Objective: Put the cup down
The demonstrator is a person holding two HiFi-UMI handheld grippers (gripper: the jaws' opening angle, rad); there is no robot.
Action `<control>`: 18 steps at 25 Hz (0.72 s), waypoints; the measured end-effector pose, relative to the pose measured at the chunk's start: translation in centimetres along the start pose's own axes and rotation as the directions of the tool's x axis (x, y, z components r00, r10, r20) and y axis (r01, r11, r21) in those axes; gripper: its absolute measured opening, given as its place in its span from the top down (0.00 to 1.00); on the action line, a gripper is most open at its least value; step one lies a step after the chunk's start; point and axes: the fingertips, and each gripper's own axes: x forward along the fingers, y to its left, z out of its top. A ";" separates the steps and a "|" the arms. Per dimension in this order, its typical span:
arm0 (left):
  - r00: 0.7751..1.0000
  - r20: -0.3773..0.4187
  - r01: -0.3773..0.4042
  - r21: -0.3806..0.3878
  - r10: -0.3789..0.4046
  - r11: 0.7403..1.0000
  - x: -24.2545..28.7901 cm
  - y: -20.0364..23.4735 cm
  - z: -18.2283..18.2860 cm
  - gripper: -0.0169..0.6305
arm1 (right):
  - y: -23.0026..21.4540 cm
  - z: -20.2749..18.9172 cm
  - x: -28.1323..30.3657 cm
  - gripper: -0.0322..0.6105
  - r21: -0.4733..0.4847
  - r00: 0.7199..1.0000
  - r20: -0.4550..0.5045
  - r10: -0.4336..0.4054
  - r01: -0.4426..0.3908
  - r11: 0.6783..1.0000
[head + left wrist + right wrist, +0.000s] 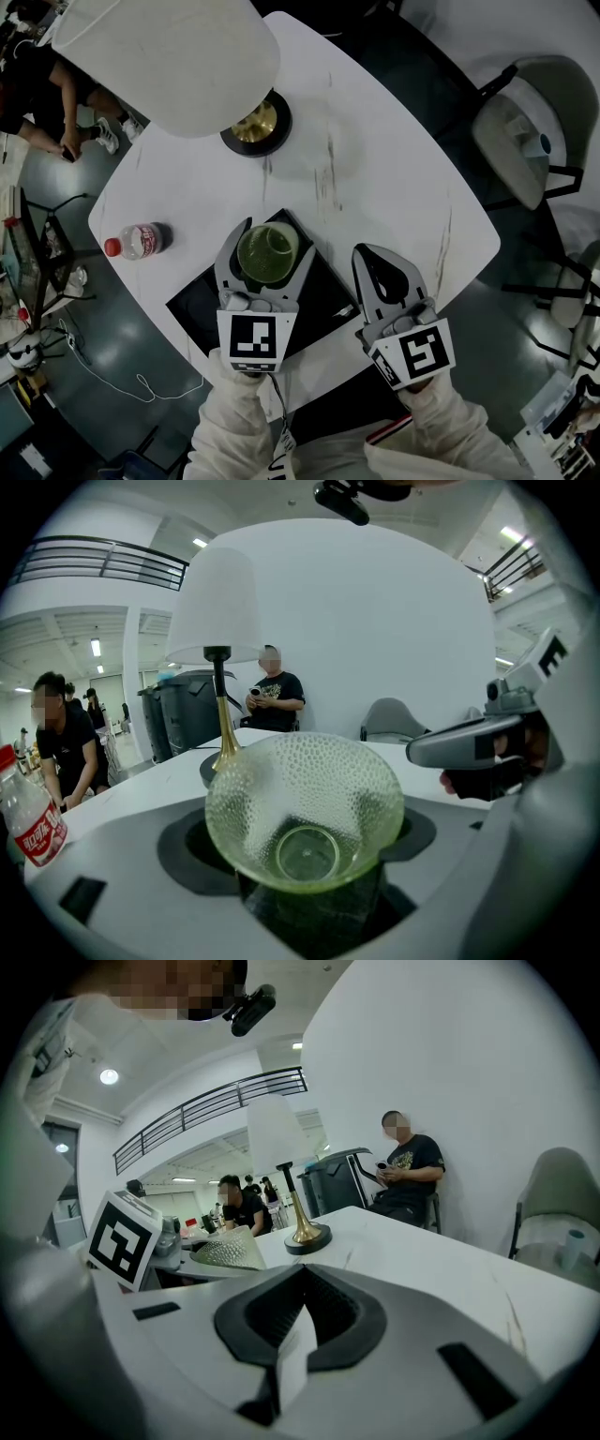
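Observation:
A green dimpled glass cup (pixel 267 251) sits between the jaws of my left gripper (pixel 270 246), which is shut on it. It is held mouth up, over the far part of a black tray (pixel 328 286) on the white table (pixel 394 159). In the left gripper view the cup (pixel 305 803) fills the gap between the two jaws, and its foot is hidden. My right gripper (pixel 367 255) hovers just right of the tray with its jaws together and nothing in them. The right gripper view shows those jaws (pixel 300 1274) closed, with the cup (pixel 228 1249) off to the left.
A lamp with a white shade (pixel 178 56) and a gold and black base (pixel 256 124) stands at the far side of the table. A small red-capped bottle (pixel 139 241) lies left of the tray. A grey chair (pixel 520 131) stands at the right. People sit beyond the table.

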 end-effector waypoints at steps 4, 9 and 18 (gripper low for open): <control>1.000 -0.010 -0.006 0.003 0.006 1.000 0.4 0.3 -0.3 0.36 | -0.4 -0.3 0.2 0.94 0.006 1.000 -0.008 -0.009 0.009 1.000; 1.000 -0.027 0.001 -0.003 -0.001 1.000 0.7 0.2 -0.9 0.36 | -0.6 -0.4 0.4 0.94 0.014 1.000 -0.009 -0.008 0.008 1.000; 0.999 -0.033 -0.007 -0.006 0.007 1.000 0.9 0.3 -1.3 0.36 | -0.6 -0.8 0.5 0.94 0.028 1.000 -0.013 -0.003 0.004 1.000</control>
